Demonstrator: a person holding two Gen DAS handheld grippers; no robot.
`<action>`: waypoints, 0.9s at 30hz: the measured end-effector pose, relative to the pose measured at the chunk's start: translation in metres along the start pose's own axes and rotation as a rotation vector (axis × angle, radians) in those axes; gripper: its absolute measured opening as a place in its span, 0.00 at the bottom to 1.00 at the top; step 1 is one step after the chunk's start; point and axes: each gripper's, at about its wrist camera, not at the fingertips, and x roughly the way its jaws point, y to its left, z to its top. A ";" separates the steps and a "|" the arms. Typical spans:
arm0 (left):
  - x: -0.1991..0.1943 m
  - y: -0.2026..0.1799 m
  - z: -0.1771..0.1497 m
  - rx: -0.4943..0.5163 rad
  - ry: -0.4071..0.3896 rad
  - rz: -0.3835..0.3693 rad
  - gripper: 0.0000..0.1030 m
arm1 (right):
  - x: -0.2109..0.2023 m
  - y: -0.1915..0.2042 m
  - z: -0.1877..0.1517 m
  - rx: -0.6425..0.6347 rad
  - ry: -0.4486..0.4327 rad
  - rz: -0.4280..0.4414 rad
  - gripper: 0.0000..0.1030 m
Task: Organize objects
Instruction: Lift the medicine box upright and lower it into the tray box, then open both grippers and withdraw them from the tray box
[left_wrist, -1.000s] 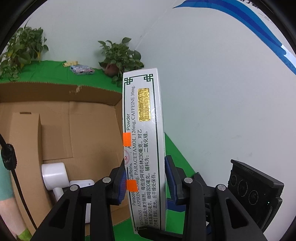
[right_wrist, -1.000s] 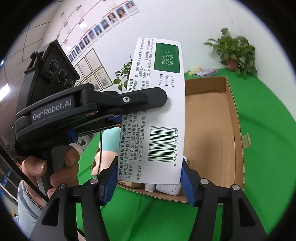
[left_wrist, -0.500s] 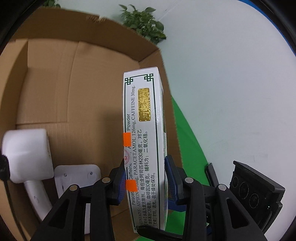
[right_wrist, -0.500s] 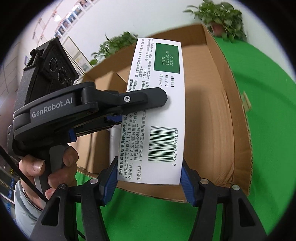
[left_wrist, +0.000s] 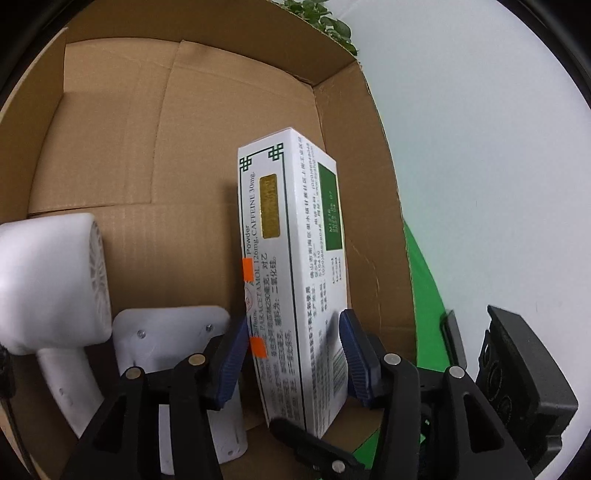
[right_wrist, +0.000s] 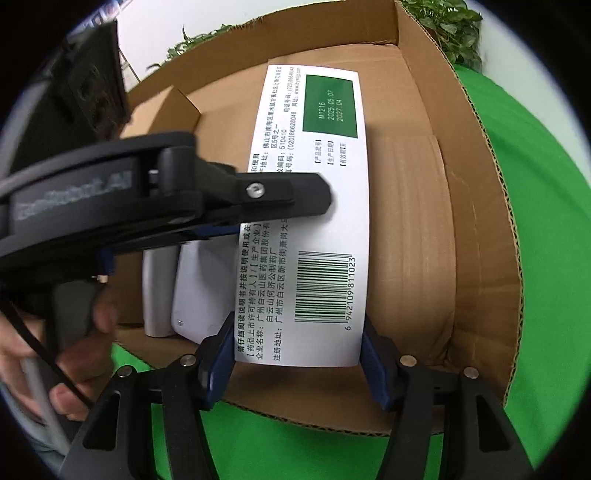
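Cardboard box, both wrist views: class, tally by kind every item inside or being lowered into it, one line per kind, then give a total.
White medicine carton, between both hand-held grippers: 1
White hair dryer: 1
White flat-based item beside the dryer, kind unclear: 1
Total in the cardboard box: 3

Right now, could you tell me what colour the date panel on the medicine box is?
Dark green with pale print, on the white medicine box; clearest in the right wrist view.
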 end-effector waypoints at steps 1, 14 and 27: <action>-0.002 0.001 -0.002 0.005 -0.001 0.006 0.46 | 0.001 0.001 -0.001 -0.001 0.005 -0.014 0.58; -0.059 0.009 -0.029 0.062 -0.122 0.099 0.48 | 0.006 0.007 -0.011 -0.026 0.034 -0.118 0.62; -0.205 -0.021 -0.090 0.235 -0.653 0.627 1.00 | -0.069 0.023 -0.034 -0.067 -0.392 -0.074 1.00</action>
